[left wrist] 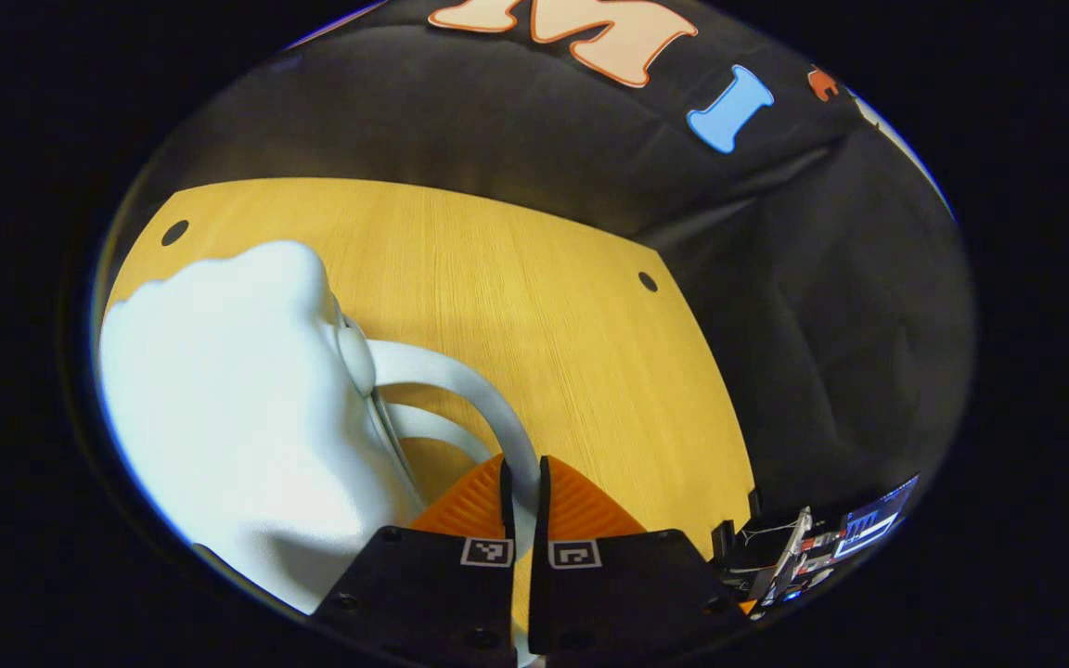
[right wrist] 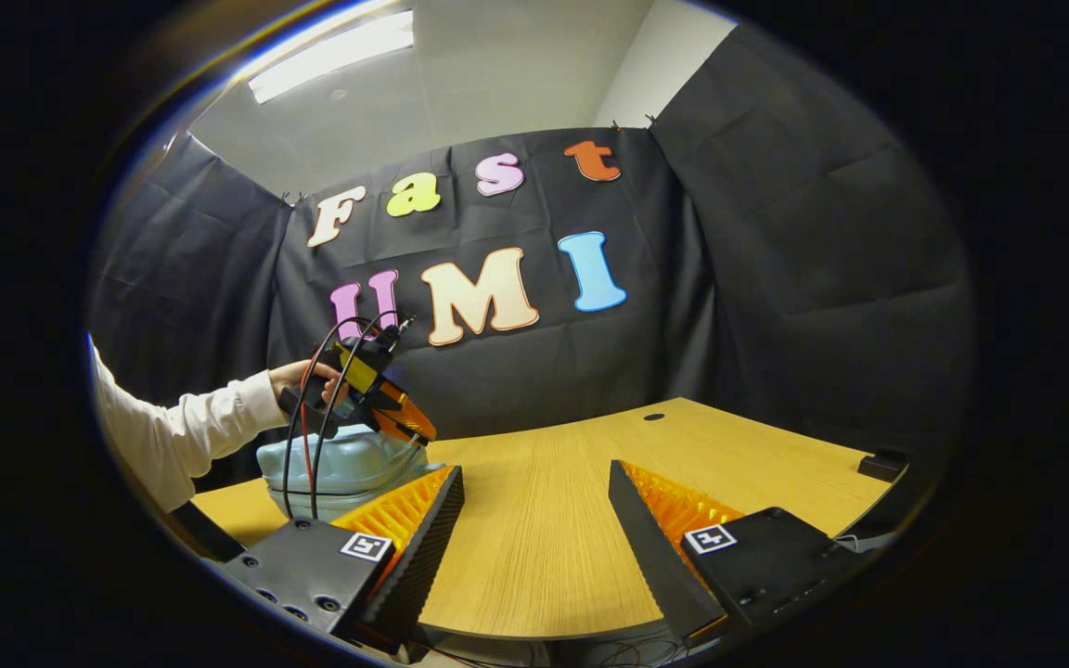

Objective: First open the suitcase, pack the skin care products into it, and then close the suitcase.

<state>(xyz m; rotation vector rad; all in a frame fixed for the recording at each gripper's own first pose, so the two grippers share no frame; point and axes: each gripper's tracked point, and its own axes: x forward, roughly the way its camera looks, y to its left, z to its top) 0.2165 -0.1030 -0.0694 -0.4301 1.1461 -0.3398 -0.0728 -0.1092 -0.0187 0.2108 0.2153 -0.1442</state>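
Now clenched on the white handle (left wrist: 488, 394) of the pale suitcase (left wrist: 238, 427) at the surface's (left wrist: 534, 306) left, left tongs (left wrist: 523, 482); right tongs (right wrist: 534, 506) spread wide, grasping nothing. Best lifted slowly and straight, grip kept firm, free tongs ready to steady the shell.

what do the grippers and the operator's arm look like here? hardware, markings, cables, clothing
Each gripper has black finger mounts carrying square black-and-white fiducial tags and wedge-shaped ribbed fingers. In the right gripper view, the left gripper has a yellow and black body with red and black cables looping down. The hand holding it wears a white long sleeve.
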